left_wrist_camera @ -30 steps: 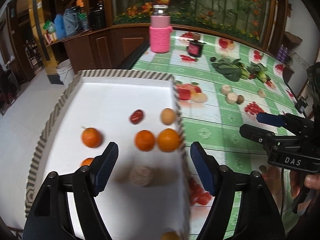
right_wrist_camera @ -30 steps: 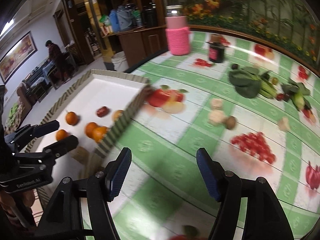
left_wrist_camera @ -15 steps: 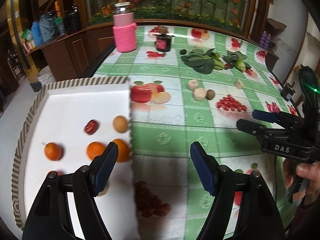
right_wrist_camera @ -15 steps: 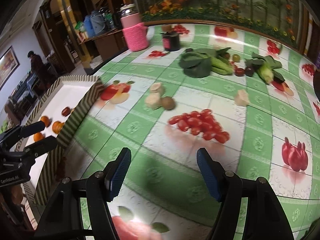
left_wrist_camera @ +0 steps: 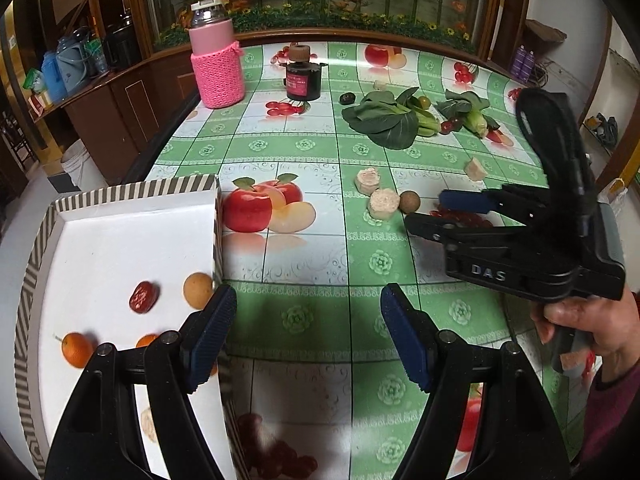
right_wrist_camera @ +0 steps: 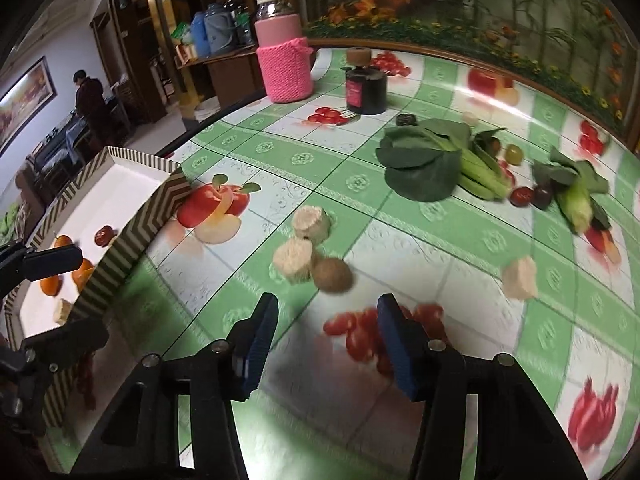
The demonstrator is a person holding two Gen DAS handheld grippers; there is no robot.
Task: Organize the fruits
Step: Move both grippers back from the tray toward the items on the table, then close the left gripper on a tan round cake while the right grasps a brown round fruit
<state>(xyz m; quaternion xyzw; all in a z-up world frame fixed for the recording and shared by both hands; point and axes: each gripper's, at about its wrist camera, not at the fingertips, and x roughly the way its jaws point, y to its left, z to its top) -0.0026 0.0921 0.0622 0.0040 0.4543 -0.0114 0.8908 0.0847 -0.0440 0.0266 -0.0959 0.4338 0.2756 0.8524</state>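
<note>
Both tongs, left and right, are hanging spread and empty; three pale cut cylinder chunks and one round brown fruit are lying on the green-checked worktop.

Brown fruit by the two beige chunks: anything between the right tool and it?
Nothing visible. The right tool is open with the brown fruit just ahead of its tips, only bare tablecloth between. One beige chunk touches the fruit's left side and could crowd the left finger on closing.
</note>
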